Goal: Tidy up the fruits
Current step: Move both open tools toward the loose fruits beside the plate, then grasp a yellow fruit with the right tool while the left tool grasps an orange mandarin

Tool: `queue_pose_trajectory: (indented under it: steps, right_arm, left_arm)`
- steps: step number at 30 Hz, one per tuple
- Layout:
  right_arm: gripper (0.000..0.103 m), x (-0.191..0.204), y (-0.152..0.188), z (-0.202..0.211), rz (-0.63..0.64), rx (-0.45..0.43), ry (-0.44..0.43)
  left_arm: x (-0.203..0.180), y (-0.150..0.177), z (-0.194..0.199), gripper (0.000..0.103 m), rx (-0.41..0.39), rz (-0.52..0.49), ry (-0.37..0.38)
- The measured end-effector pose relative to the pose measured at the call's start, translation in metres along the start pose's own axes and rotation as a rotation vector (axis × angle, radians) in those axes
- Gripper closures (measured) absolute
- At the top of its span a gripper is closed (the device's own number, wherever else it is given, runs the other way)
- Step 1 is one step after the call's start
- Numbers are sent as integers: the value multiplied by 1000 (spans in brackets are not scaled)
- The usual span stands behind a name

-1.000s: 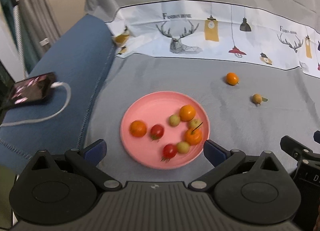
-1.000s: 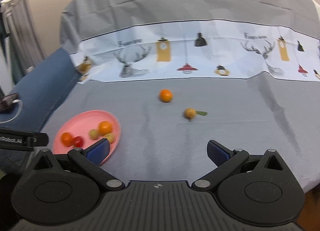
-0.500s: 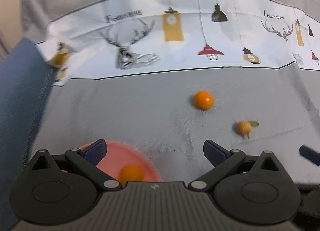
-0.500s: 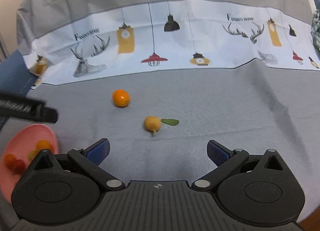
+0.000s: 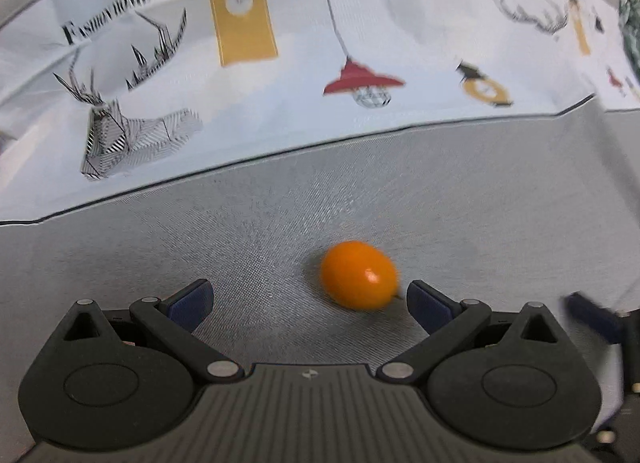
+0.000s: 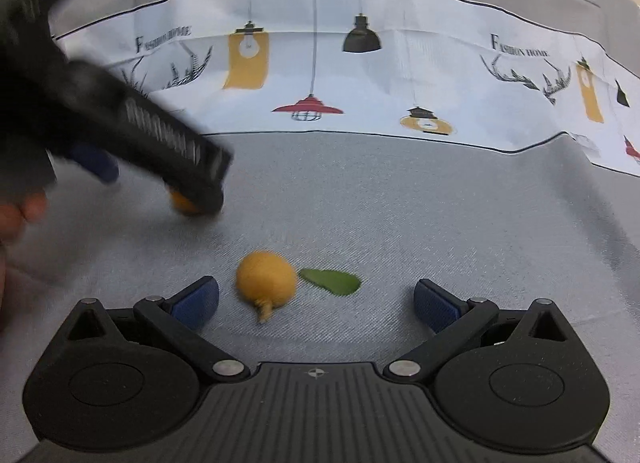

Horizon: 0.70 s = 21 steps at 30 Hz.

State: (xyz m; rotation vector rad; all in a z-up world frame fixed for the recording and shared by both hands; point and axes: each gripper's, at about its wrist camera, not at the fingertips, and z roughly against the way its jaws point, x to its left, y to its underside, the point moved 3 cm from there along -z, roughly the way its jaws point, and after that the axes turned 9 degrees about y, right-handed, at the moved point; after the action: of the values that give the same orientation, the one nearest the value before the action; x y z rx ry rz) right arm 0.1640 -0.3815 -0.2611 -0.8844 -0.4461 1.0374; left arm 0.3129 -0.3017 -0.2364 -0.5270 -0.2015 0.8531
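My left gripper [image 5: 309, 299] stood with fingers spread, one orange fruit [image 5: 359, 280] on the grey cloth [image 5: 480, 203] just at its one o'clock, beside the right finger. My right gripper [image 6: 316, 299], equally spread, framed one yellow fruit [image 6: 266, 279] at eleven o'clock, its single green leaf [image 6: 331, 281] alongside. Only the right view showed the left tool half-hiding the orange fruit at ten o'clock. Beyond lay the lamp-printed band [image 6: 320, 75].
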Motion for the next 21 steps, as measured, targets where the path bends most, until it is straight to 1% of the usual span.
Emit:
queue_pose_trajectory:
  steps: [1,2,4,8,12,21]
  right_arm:
    - [1,-1,0,0,-2,-3,-1]
    - [1,0,0,0,-1,-3,1]
    - [1,0,1,0,3,-4,4]
    - [1,-1,0,0,7,-5,7]
    - [1,-1,-1,0,9,-5,8]
    - [1,-1,-1,1,12,-6,11]
  left_arm:
    - [2,2,-6,0,3,2,7]
    - [5,3,-6,0,-21,21,27]
    - [9,3,-8,0,-26,48,35]
    - [7,1,-8,0,-35,36,30]
    - [8,-1,-9,0,-29,47,30]
    - [6,-6,-11,0,-27,36,28]
